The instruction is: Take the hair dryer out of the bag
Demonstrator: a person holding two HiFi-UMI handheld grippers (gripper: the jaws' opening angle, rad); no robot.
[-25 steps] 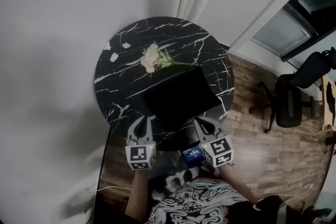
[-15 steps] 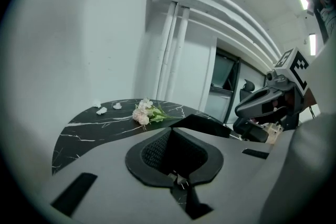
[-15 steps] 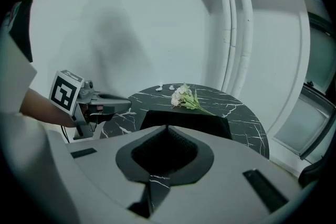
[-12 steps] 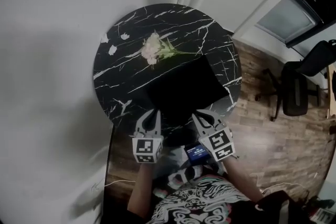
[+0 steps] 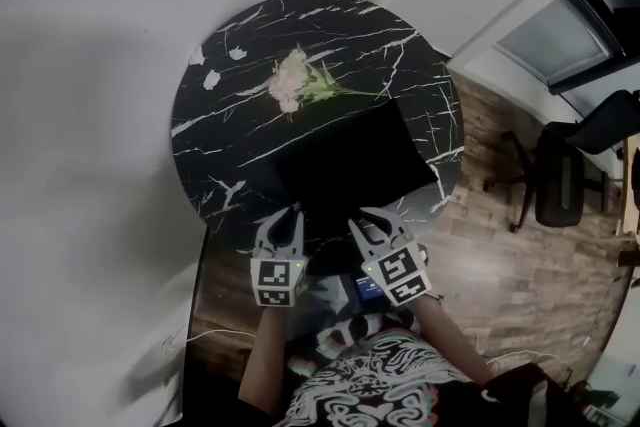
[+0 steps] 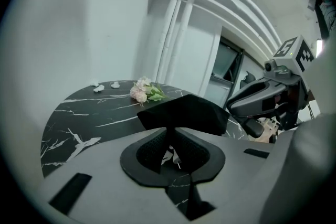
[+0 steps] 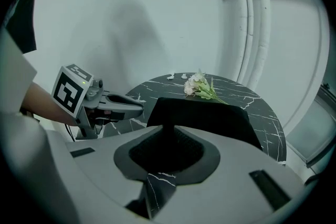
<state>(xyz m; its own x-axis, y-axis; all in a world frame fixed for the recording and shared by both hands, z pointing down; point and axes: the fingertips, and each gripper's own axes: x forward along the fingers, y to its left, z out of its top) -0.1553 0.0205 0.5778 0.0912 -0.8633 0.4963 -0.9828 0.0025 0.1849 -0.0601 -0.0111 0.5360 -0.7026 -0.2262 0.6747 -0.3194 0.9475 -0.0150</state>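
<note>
A flat black bag lies on the round black marble table, towards its near right side. No hair dryer shows in any view. My left gripper hovers at the table's near edge, just left of the bag's near corner; its jaws are opening by a crack, with nothing between them. In the left gripper view its tips point at the bag. My right gripper is shut and empty just short of the bag's near edge, and its tips point at the bag.
A pale pink flower sprig lies on the table beyond the bag, with two white scraps at the far left rim. A black office chair stands on the wooden floor to the right. White pipes run up the wall behind.
Both grippers have sunk and come closer to the bag's near edge. Neither has touched the bag, which lies as before.
</note>
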